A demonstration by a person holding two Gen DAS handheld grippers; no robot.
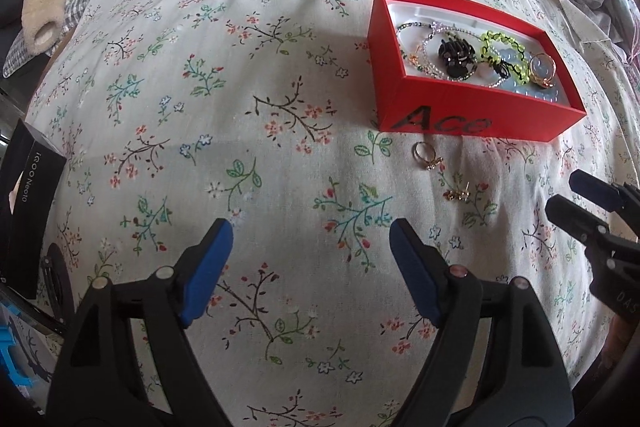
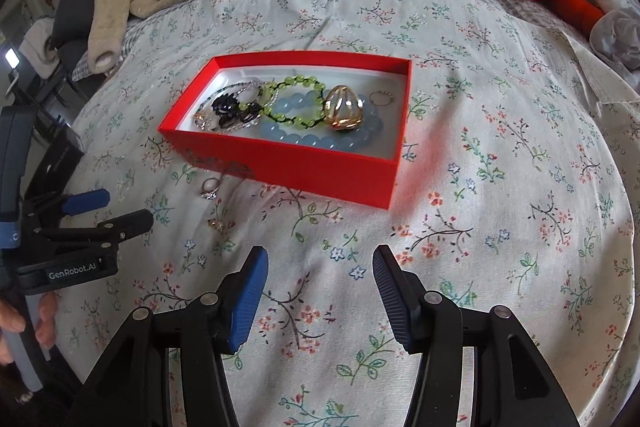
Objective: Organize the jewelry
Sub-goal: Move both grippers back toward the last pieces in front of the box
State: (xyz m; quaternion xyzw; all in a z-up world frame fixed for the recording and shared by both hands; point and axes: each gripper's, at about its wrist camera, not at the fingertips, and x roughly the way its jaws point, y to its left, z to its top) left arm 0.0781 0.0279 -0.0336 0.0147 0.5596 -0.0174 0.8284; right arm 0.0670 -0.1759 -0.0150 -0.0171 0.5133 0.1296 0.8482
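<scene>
Two loose pieces lie on the flowered bedsheet (image 1: 280,75) just in front of the red cardboard box (image 1: 472,107) of jewelry: a thin gold ring (image 1: 426,155) and a small gold stud earring (image 1: 458,194). The left gripper (image 1: 311,269) hangs open and empty, both pieces ahead to its right. The right gripper (image 2: 318,297), also open and empty, has them ahead to its left; neither is clearly nearer.

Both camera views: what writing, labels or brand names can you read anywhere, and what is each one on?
"Ace": handwritten in black on the near wall of the red box.
"iQOO Neo10": on the black box at the left edge.
"GenRobot.AI": on the left gripper body.
"DAS": partial, cut off, on the right gripper body.
</scene>
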